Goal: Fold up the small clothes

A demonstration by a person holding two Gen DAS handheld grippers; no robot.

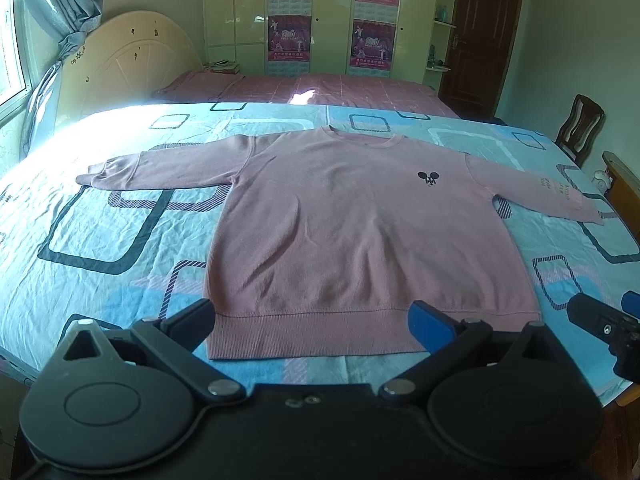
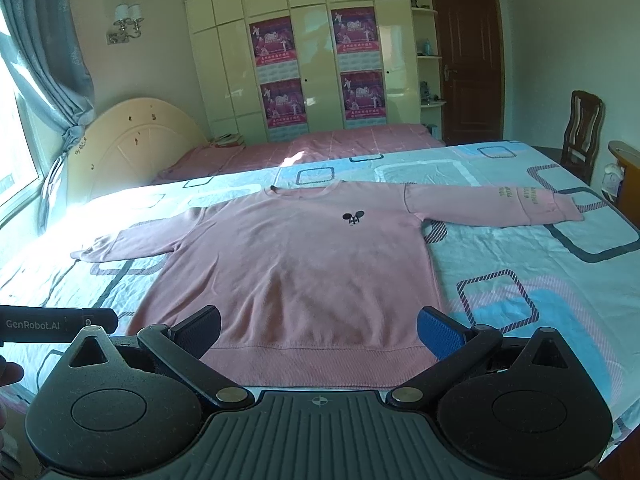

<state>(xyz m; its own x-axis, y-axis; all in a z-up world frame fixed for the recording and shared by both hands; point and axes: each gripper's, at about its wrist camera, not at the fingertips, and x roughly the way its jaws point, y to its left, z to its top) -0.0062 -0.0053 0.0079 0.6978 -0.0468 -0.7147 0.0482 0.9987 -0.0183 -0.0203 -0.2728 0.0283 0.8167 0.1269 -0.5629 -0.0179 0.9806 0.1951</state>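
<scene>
Sweatshirt (image 1: pixel 352 232) flat on bed | hem before both grippers (image 1: pixel 312 320) (image 2: pixel 318 330) | fingers apart

Sweater (image 1: pixel 360 232) lies flat on the bed (image 1: pixel 120 240), sleeves outspread.

A bed (image 1: pixel 120 216) with a blue patterned sheet is seen in front, sunlit at 10 o'clock from a curtained window (image 1: pixel 12 40). A pale wardrobe (image 2: pixel 312 40) carrying posters (image 2: pixel 274 42) is set at 12 o'clock, a brown door (image 2: pixel 468 60) and chair (image 2: pixel 582 128) at 2 o'clock.
</scene>
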